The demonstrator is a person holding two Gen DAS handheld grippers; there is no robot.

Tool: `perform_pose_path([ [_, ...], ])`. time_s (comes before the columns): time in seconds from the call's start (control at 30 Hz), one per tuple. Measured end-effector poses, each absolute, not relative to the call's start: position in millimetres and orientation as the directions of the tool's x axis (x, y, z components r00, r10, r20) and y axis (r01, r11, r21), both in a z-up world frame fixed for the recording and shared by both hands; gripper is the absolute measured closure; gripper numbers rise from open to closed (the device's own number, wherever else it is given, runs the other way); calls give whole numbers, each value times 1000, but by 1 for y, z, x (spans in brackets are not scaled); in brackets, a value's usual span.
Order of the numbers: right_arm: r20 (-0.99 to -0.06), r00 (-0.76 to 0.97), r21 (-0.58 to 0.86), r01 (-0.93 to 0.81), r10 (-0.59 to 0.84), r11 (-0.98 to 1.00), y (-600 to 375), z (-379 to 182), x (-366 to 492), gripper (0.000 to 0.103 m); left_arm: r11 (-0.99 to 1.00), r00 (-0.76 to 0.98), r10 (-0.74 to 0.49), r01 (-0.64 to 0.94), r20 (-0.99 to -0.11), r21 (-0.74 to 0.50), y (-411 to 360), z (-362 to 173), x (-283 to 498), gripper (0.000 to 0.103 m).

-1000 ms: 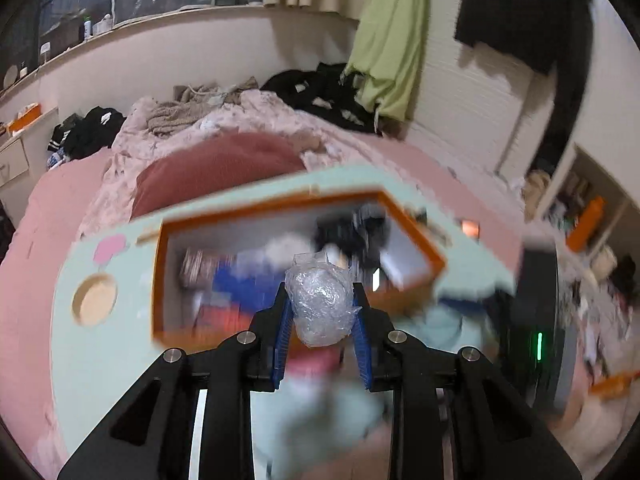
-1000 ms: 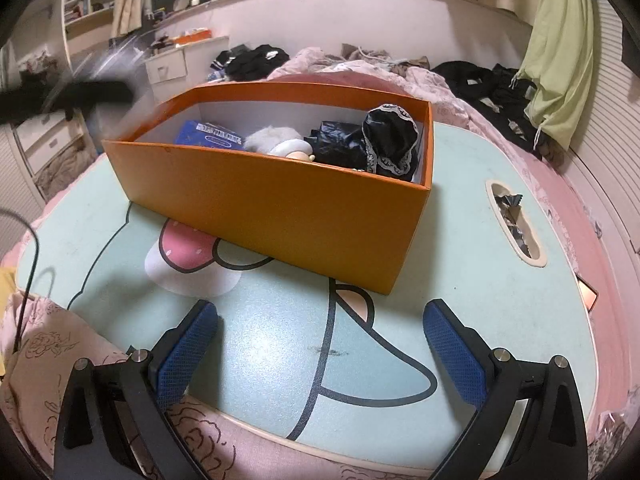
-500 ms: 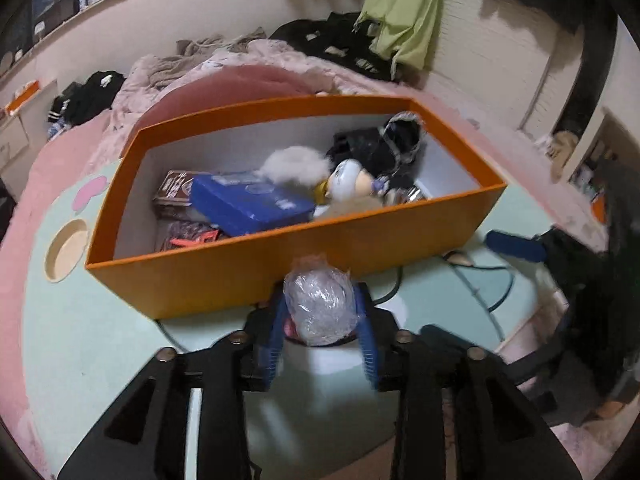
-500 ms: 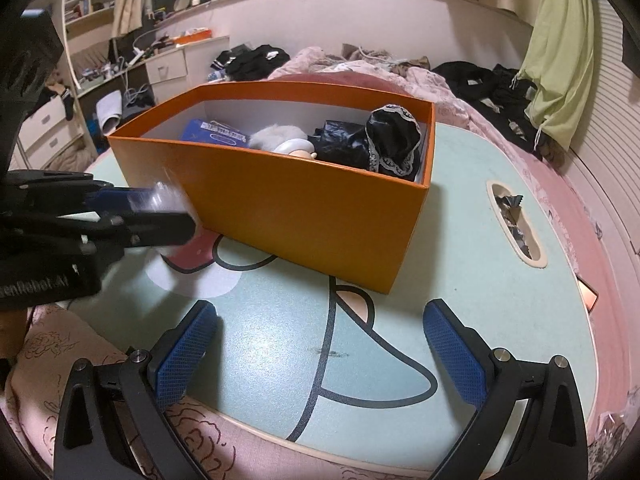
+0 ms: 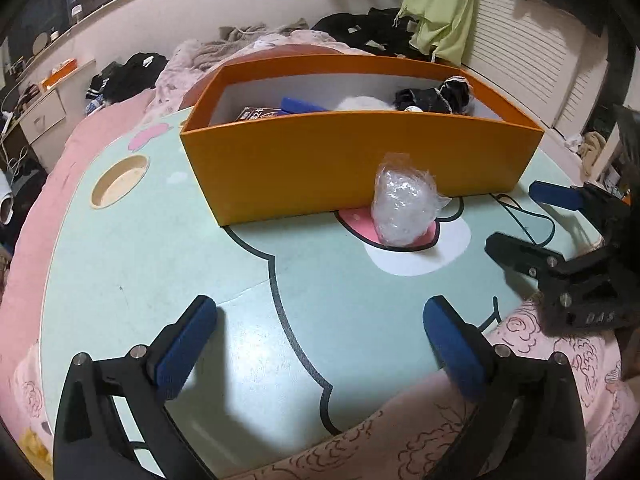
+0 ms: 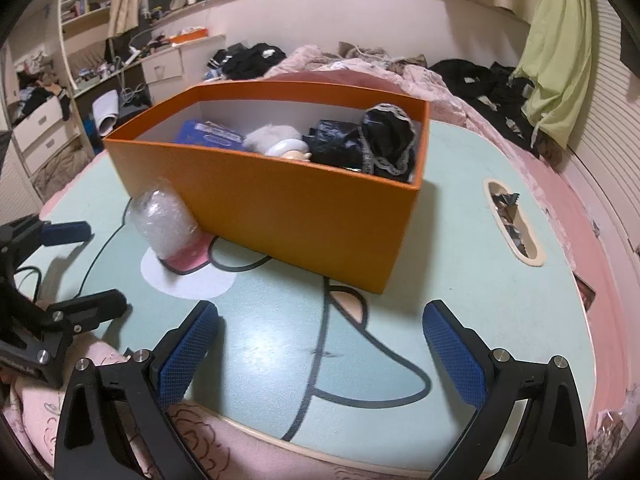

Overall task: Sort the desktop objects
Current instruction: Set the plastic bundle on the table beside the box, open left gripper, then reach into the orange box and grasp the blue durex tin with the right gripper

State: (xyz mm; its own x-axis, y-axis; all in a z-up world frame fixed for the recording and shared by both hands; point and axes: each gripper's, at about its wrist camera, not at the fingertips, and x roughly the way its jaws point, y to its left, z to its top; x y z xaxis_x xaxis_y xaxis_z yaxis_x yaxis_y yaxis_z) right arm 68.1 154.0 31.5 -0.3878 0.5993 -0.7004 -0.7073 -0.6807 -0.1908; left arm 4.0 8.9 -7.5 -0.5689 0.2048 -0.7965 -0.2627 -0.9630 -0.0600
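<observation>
On the mint table (image 5: 132, 264), the plastic-wrapped bundle (image 5: 404, 210) stands beyond the left gripper's (image 5: 320, 344) empty, opening fingers (image 5: 188, 344).

You get even, fairly dim indoor light from overhead, with a warm cast. The desk (image 6: 460, 248) carries a soft sheen near you in the right wrist view, and the orange box (image 5: 320, 168) throws a soft shadow onto it. Both views are sharp at the centre; the fisheye bends straight lines strongly toward the edges, and the corners go black. Far clutter looks slightly soft.
</observation>
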Motion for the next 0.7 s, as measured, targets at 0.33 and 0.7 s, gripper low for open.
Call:
perform_pose_path([
  [0.33, -701, -307, -154, -816, 644, -557, 174, 48, 66, 2, -957, -566, 224, -281, -794, -69, 7, -6, 2, 0],
  [0.7, -654, -479, 21, -785, 585, -619, 153, 92, 72, 5, -953, -564, 236, -295, -792, -74, 8, -3, -1, 0],
])
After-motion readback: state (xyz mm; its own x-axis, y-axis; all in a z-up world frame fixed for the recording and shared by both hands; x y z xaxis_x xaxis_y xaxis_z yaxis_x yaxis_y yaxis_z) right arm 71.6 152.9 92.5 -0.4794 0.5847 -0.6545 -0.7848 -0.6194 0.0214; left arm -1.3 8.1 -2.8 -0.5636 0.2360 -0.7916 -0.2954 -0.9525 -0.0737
